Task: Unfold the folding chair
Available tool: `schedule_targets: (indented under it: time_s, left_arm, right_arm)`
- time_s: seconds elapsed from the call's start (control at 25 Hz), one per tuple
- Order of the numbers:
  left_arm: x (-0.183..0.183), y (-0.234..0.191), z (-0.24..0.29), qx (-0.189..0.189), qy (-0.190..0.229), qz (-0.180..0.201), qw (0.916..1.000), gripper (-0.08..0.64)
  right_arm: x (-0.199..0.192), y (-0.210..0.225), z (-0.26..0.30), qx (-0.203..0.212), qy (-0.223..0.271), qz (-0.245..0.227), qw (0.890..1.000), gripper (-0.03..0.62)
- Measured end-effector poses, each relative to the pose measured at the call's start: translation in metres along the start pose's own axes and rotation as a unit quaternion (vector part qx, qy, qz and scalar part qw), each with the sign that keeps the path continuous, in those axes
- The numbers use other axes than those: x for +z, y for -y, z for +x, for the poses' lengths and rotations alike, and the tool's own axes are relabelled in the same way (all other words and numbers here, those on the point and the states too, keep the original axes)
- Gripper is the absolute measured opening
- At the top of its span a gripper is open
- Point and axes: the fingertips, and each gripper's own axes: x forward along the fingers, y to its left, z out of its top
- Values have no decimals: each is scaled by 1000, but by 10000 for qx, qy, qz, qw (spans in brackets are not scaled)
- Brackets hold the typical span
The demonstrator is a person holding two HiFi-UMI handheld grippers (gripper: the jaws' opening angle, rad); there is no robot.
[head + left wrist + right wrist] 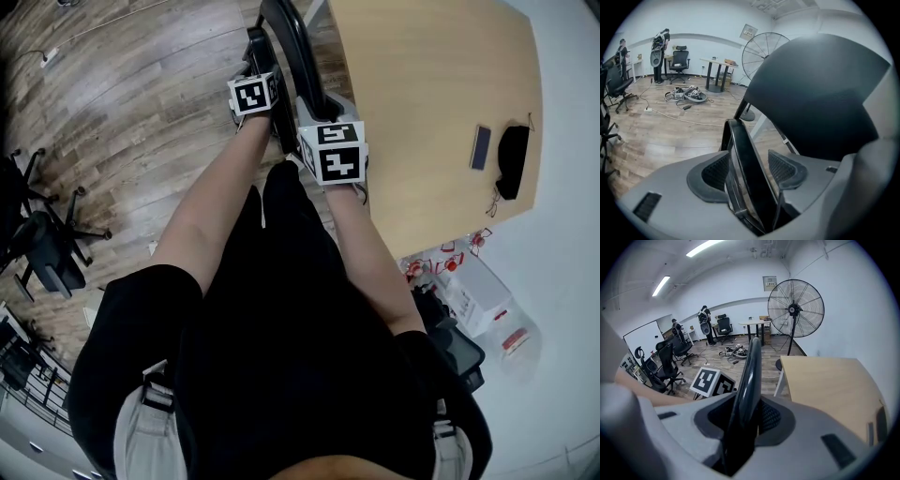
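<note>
The folded black chair (pixel 291 47) stands upright on the wood floor, close against the table's left edge. In the left gripper view its black frame edge (pixel 743 159) runs between the jaws of my left gripper (pixel 749 171). The pads (pixel 712 171) stand a little apart from the frame, with floor showing beside the right one, so this gripper is open. In the head view my left gripper (pixel 262 61) is at the chair's left side. My right gripper (pixel 314 112) is lower and to the right. Its jaws (pixel 743 420) are shut on the chair's rim (pixel 751 376).
A light wooden table (pixel 441 94) stands right of the chair with a phone (pixel 480 147) and a dark object (pixel 513 159) on it. A standing fan (pixel 796 310) is beyond the table. Office chairs (pixel 47 234) and floor cables (pixel 686 93) are to the left.
</note>
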Motion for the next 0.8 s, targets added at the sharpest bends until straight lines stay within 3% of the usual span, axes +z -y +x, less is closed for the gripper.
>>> schedule_targets:
  time_s: [0.2,0.56,0.8]
  left_arm:
    - [-5,-11,19,424,-182,60,9989,279]
    - [-8,-16,52,607,-338,-28,9976,281]
    - [-14,-9,64,481,-384,-86,9981,259]
  right_arm:
    - [-1,-1,0,69,7,-40,10000,115]
    - [0,5,1,103,57,-40,9999,115]
    - [-3,11,1,87,60,-42,9999,115]
